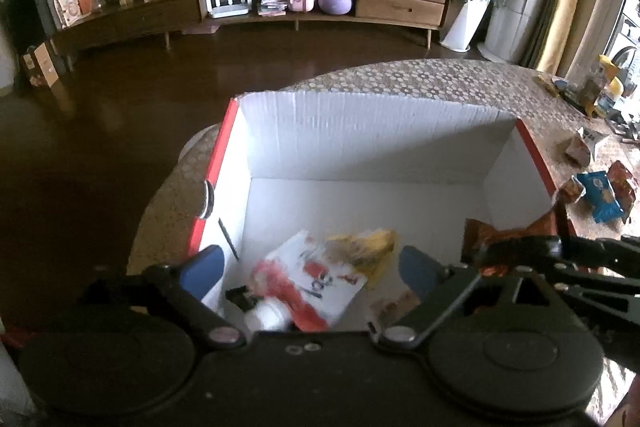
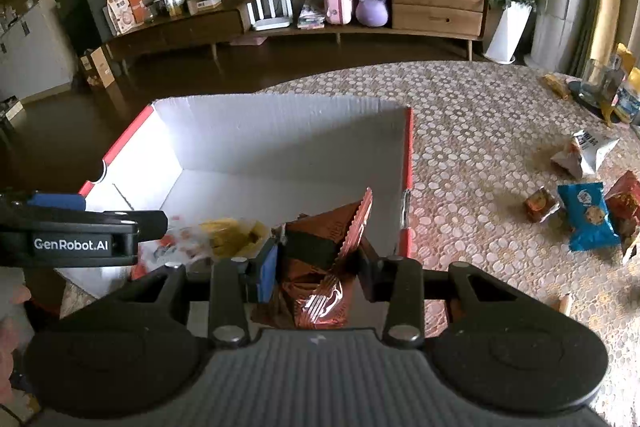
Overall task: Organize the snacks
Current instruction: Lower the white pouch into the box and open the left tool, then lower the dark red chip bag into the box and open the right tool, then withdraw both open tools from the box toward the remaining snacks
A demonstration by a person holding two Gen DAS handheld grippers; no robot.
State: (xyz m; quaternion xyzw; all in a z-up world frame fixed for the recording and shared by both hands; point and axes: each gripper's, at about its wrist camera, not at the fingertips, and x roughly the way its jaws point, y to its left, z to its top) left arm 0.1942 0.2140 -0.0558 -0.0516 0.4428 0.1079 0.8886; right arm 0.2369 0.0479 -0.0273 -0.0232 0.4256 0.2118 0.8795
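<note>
A white cardboard box with red outer sides stands open on the table. Inside lie a white-and-red snack packet and a yellow packet. My left gripper is open and empty over the box's near left corner, above those packets. My right gripper is shut on a brown-orange foil snack packet and holds it over the box's near right corner. The right gripper shows in the left wrist view.
Loose snacks lie on the patterned tablecloth to the right of the box: a blue cookie packet, a small brown packet, a red packet and a white packet. A glass and more packets stand at the far right.
</note>
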